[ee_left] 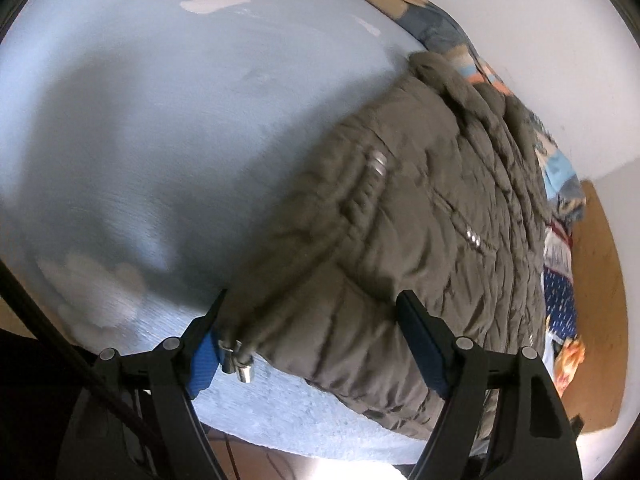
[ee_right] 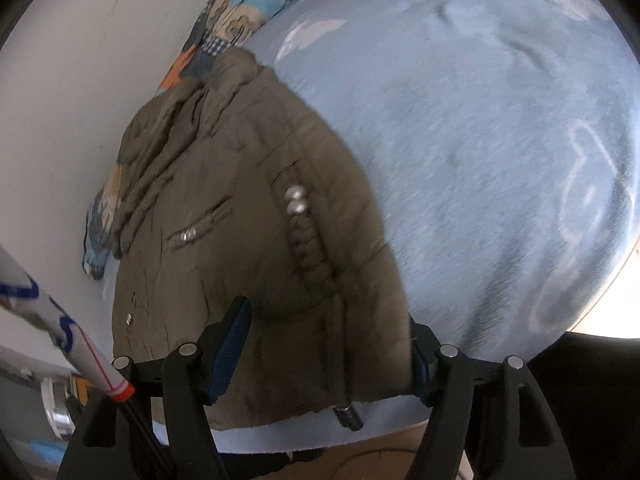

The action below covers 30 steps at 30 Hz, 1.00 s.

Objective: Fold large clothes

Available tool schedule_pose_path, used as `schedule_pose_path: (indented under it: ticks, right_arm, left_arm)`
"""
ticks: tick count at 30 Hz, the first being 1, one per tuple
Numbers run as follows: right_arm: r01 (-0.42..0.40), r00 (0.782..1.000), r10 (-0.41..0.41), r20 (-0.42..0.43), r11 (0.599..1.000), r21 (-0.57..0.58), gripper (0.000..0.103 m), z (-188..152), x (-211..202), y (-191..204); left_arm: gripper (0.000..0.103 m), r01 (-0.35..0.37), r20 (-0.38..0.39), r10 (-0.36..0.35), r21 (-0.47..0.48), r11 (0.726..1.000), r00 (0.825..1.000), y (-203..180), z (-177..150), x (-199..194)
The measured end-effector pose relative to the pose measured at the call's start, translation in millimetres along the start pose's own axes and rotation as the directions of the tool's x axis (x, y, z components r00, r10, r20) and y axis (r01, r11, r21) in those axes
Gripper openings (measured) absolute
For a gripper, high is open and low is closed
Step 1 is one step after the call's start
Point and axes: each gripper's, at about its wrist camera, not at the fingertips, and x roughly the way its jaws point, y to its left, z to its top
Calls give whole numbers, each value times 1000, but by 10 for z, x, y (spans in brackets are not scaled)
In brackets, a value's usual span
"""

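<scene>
An olive-brown padded jacket [ee_left: 420, 216] lies folded on a light blue bed sheet [ee_left: 160, 120], its hem toward me, its collar near the wall. My left gripper [ee_left: 312, 320] is open, its jaws standing wide on either side of the jacket's hem; a metal cord toggle [ee_left: 244, 368] lies by the left finger. In the right wrist view the same jacket [ee_right: 240, 208] fills the left half, and my right gripper [ee_right: 328, 332] is open with its jaws astride the hem corner. Nothing is gripped.
A patchwork quilt [ee_left: 560, 184] is bunched along the white wall behind the jacket, also seen in the right wrist view [ee_right: 236, 12]. The blue sheet [ee_right: 480, 140] spreads to the right. The bed edge and a brown floor [ee_left: 596, 280] lie near.
</scene>
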Motion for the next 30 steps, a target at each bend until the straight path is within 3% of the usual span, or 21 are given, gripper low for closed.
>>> schedule_pose_path:
  ticks: [4, 8, 10, 14, 16, 19, 23, 24, 28, 30]
  right_arm:
    - [-11, 999, 10, -45, 1000, -23, 75, -94, 124, 68]
    - [-29, 999, 30, 14, 998, -63, 49, -110, 38, 155]
    - [-42, 999, 44, 32, 998, -54, 49, -93, 13, 142]
    - [-30, 999, 30, -10, 999, -16, 51, -100, 159, 59]
    - [-28, 999, 27, -16, 1000, -13, 51, -95, 173, 64]
    - [-41, 998, 44, 35, 995, -92, 39, -120, 36, 192]
    - [44, 998, -35, 48, 979, -200, 39, -181, 77, 352]
    - [75, 997, -69, 39, 975, -208, 40, -194, 127, 349]
    - [69, 998, -69, 7, 983, -173, 60, -166, 223, 279]
    - [62, 998, -61, 11, 982, -176, 53, -172, 228, 282]
  left_arm:
    - [80, 13, 12, -14, 91, 996, 1000, -171, -63, -13]
    - [79, 0, 58, -8, 142, 990, 998, -269, -80, -53]
    - [79, -42, 76, 29, 166, 985, 997, -303, -92, -27]
    - [79, -123, 100, 102, 231, 965, 990, -412, -143, 26]
    - [79, -157, 130, 124, 289, 944, 984, -525, -196, 14]
    - [79, -217, 190, 156, 367, 904, 969, -672, -281, -16]
    - [80, -306, 248, 213, 441, 844, 945, -828, -368, 51]
    - [80, -323, 259, 224, 452, 831, 939, -849, -380, 78]
    - [80, -364, 268, 263, 464, 808, 927, -887, -381, 183]
    - [80, -369, 277, 263, 476, 798, 924, -896, -380, 178]
